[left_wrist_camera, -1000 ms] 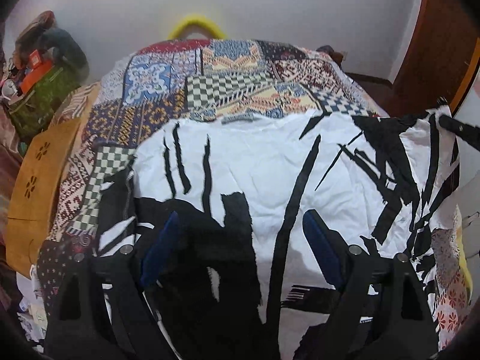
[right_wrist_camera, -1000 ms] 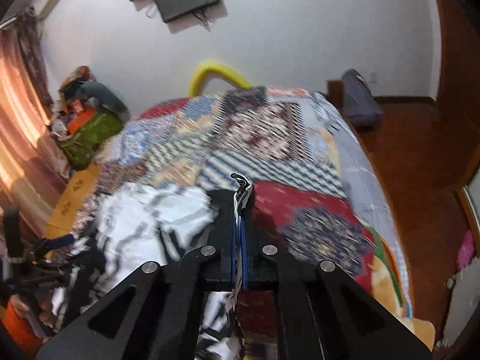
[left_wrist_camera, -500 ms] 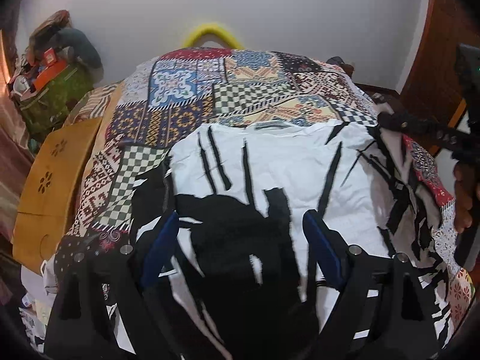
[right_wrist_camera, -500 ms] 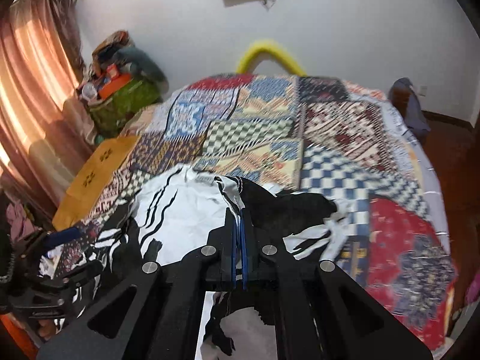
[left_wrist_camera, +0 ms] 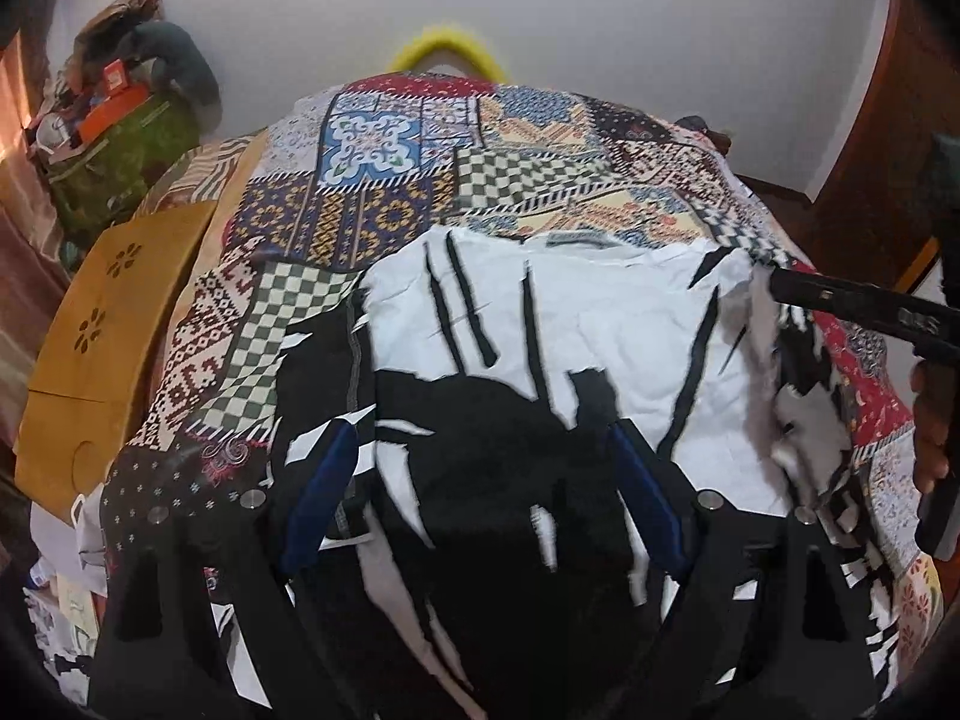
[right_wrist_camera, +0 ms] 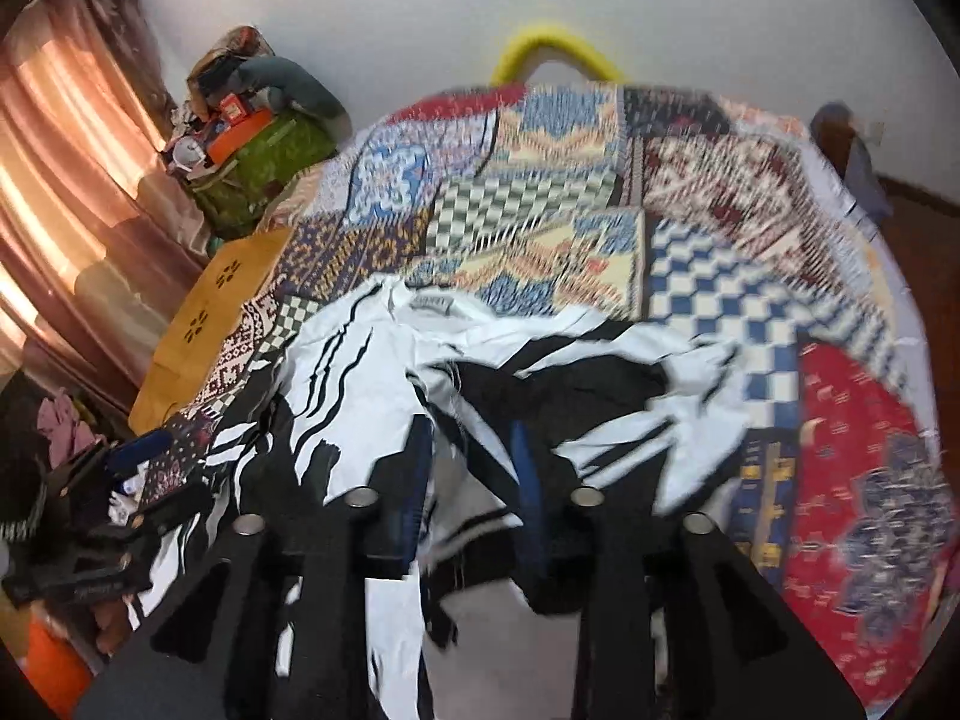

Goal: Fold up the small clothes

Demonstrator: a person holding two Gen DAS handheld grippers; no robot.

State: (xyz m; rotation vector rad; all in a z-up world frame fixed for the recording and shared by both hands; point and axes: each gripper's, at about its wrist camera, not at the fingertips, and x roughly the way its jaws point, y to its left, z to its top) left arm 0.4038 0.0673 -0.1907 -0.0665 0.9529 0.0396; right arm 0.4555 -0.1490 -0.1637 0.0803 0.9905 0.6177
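Clutter stood well off to the left of both hand-held grippers: a green bag (left_wrist_camera: 120, 162) heaped with oddments beside the bed, and nearer, an ochre board with flower cut-outs (left_wrist_camera: 102, 330) leaning along the bed's left edge. A yellow curved tube (left_wrist_camera: 444, 45) rose behind the far end of the bed, against the white wall. The black-and-white shirt (left_wrist_camera: 570, 324) lay spread on the patchwork bedspread (left_wrist_camera: 420, 180), directly under and ahead of both tools, its collar label toward the far side. The left hand-held gripper (left_wrist_camera: 486, 480) hung over the shirt's dark lower part with its blue pads spread wide, nothing clamped. The right hand-held gripper (right_wrist_camera: 471, 480) was opening, rumpled shirt fabric lying between its pads but not pinched; its view was motion-blurred. In the left view the right tool's black body (left_wrist_camera: 864, 309) reached in at the shirt's right edge. Beyond the collar, the bedspread ran bare to the far end; right of the shirt lay more bare bedspread, then wooden floor (right_wrist_camera: 924, 276).
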